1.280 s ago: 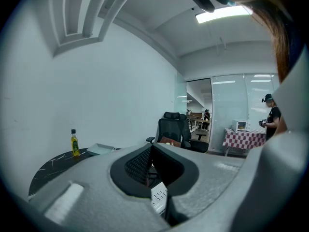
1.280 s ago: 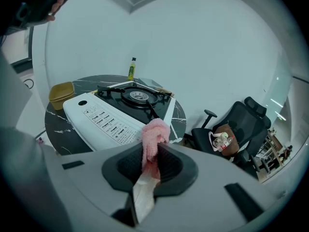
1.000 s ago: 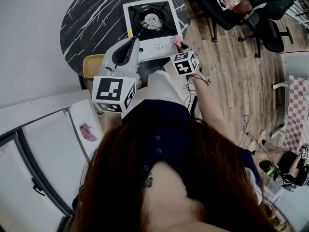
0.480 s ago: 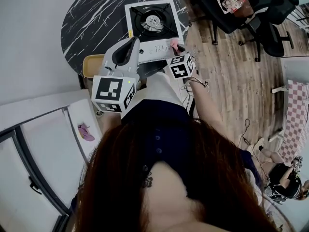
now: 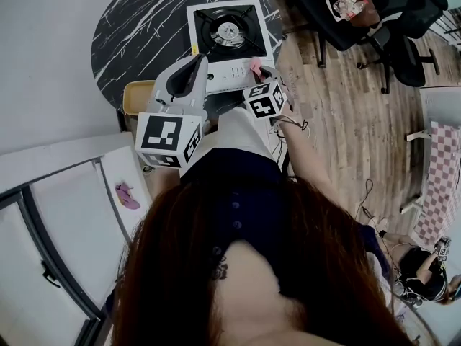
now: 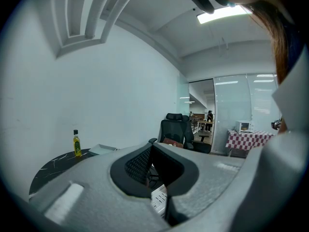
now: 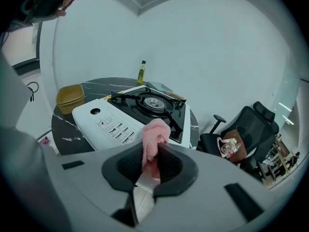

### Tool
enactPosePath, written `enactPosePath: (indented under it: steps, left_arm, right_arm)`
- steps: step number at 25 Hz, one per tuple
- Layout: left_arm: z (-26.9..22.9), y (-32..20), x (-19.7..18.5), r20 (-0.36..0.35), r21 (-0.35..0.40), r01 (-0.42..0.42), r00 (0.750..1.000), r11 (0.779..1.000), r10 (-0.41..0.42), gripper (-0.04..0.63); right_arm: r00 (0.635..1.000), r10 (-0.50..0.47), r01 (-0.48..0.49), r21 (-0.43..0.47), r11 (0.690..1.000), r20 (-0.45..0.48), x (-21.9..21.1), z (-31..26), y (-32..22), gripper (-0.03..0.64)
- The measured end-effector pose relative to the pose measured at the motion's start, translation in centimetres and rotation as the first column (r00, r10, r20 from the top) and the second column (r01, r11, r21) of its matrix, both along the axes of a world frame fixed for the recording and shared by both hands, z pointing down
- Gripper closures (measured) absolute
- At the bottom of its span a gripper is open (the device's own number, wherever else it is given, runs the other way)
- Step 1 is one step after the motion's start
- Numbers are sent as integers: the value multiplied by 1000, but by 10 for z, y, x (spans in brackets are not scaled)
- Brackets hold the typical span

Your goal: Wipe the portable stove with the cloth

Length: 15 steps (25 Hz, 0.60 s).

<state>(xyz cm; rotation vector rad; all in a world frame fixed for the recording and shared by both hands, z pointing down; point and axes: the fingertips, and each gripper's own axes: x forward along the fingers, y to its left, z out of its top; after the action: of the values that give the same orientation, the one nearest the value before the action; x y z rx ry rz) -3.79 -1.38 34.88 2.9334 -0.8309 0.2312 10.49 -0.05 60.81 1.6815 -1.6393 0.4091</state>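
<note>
Counting one portable stove (image 5: 227,34) on the round tabletop (image 5: 137,42), one pink cloth (image 5: 254,65) and two tools: the right tool (image 5: 259,71) clenches the cloth at the stove's near right corner; the left tool (image 5: 196,65), jaws together on nothing, hangs by its near left corner.

White square portable gas stove (image 5: 229,33): one
Pink fluffy cloth (image 7: 154,134): one
Round black marble-patterned table (image 5: 137,34): one
Yellow plastic tub (image 5: 135,96): one
Small yellow bottle (image 7: 141,73): one
</note>
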Motion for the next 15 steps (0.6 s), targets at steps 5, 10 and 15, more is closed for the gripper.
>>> enactPosePath:
  steps: [5,10,15]
  left_arm:
    - [0,3,3,-6,1,-9,1000,1000,9,583]
    - [2,2,-1,0,-1,0,1000,1000,0,583]
    - [1,2,-2,-2,0,-1,1000,1000,1,584]
  right_arm:
    - [1000,-9,9,-8,1000,-9,-4,1,-1,560]
    - [999,-34,34,-2,999,-11,-12,0,-3,560]
    - [999,-47,47,6,999,5,-22,-1,-4,560]
